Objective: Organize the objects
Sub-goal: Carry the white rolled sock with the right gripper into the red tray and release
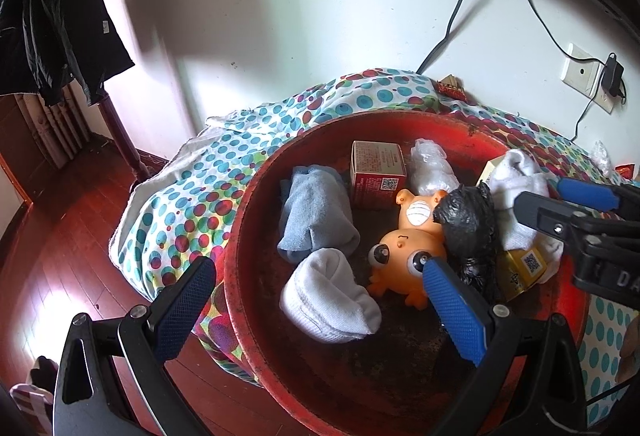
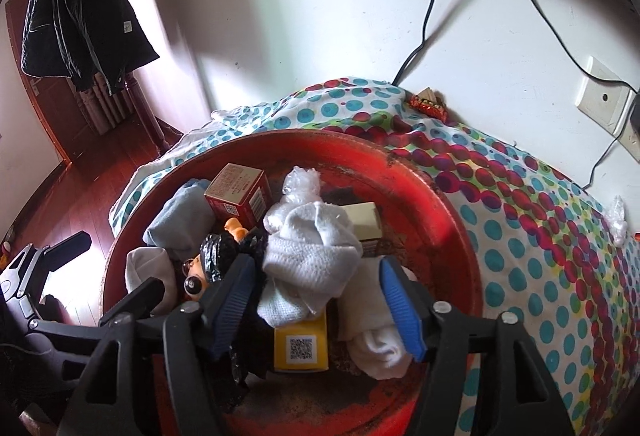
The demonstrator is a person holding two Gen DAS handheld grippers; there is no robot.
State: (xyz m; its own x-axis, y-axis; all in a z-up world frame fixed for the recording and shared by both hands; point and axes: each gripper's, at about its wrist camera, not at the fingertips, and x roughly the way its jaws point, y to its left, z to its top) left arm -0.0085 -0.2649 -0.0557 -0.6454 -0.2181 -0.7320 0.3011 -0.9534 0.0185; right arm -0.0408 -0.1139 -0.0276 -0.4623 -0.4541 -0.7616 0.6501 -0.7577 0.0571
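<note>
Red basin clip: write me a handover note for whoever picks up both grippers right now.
Left gripper: jaws open, empty, hovering at the basin's near rim.
Right gripper: jaws open around the white knitted sock, not pressing it.
In the round red basin: sock on the yellow box, black plastic bag, orange rubber toy, red box, grey-blue cloth.
Left: clear plastic wad on the spotted sheet.
</note>
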